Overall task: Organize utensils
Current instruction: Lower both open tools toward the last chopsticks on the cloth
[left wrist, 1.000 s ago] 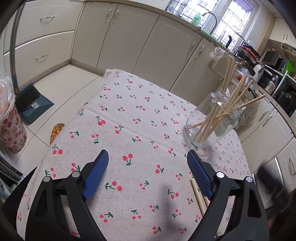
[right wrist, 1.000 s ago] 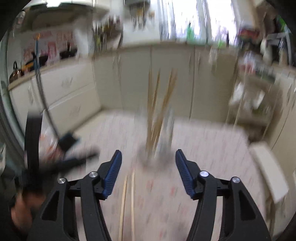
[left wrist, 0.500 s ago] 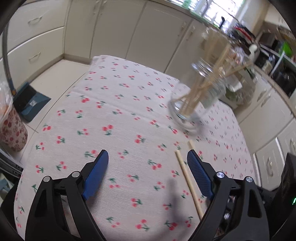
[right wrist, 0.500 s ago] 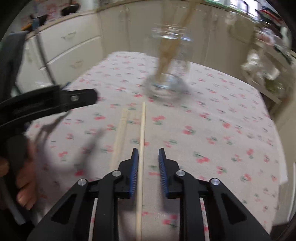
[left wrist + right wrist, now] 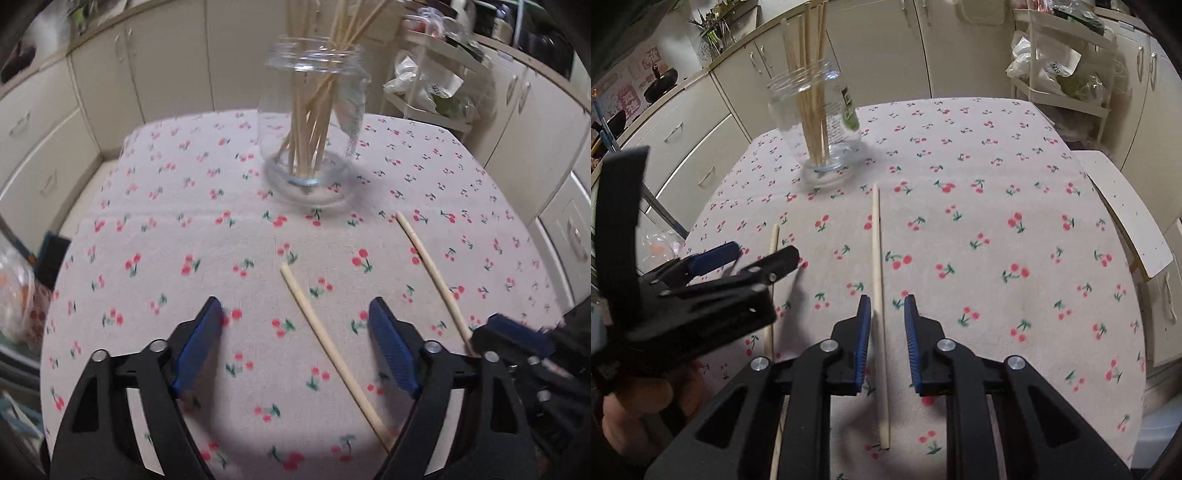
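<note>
A clear glass jar (image 5: 314,122) holding several wooden chopsticks stands on the cherry-print tablecloth (image 5: 184,229); it also shows in the right wrist view (image 5: 823,122). Two loose chopsticks lie flat on the cloth. My left gripper (image 5: 295,343) is open, low over the cloth, with one chopstick (image 5: 332,354) between its fingers, untouched. My right gripper (image 5: 884,332) has its jaws narrowly apart around the other chopstick (image 5: 877,295), which lies on the cloth, not pinched. That chopstick shows in the left view (image 5: 432,273), as does the right gripper (image 5: 513,332). The left gripper appears at left in the right view (image 5: 738,266).
Cream kitchen cabinets (image 5: 147,74) surround the table. A white rack with plastic bags (image 5: 1060,74) stands behind the table's far right. A white stool or board (image 5: 1126,214) sits off the table's right edge. A bag (image 5: 18,295) sits left of the table.
Both grippers swung to face the jar and dropped toward the cloth. The right gripper's jaws narrowed around one loose chopstick. The left gripper stayed open and moved over the other.
</note>
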`<state>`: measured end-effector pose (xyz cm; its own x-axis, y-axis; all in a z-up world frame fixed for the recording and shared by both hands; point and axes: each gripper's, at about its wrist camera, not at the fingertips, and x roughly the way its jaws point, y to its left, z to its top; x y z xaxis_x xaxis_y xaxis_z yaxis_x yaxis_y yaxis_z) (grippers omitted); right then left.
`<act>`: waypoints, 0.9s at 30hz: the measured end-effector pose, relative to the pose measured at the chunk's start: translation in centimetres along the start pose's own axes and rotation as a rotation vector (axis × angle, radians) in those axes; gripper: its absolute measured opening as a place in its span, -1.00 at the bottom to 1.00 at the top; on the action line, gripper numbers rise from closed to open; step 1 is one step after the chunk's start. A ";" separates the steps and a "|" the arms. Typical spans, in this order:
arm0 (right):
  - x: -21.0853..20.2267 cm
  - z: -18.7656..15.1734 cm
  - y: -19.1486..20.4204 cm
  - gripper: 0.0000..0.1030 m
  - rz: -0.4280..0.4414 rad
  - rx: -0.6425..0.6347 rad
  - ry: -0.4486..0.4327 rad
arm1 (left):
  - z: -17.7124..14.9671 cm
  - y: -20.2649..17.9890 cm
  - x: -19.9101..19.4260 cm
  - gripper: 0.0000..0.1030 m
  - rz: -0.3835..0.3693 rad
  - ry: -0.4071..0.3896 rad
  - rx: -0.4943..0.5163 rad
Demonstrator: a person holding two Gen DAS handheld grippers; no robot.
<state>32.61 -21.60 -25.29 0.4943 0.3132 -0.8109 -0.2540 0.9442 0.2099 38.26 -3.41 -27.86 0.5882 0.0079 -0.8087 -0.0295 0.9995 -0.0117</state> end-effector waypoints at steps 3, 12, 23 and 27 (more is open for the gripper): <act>0.6 1.4 0.9 -0.51 -0.008 -0.078 0.006 | 1.0 -0.1 0.3 -0.21 -0.054 -0.014 0.046; 3.3 3.8 1.3 -0.44 -0.011 -0.164 0.058 | 3.5 0.0 1.4 -0.61 -0.286 0.068 0.302; 4.9 4.9 1.8 -0.70 -0.037 -0.264 0.051 | 2.6 -0.7 0.9 -0.58 -0.118 0.108 0.123; 4.7 4.9 1.0 -0.88 -0.012 -0.234 0.047 | 1.8 -0.1 0.4 -0.87 -0.155 0.098 0.043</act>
<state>38.72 -18.65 -26.22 0.4606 0.2915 -0.8384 -0.4365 0.8968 0.0720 39.93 -3.41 -27.11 0.5012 -0.1473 -0.8527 0.0910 0.9889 -0.1174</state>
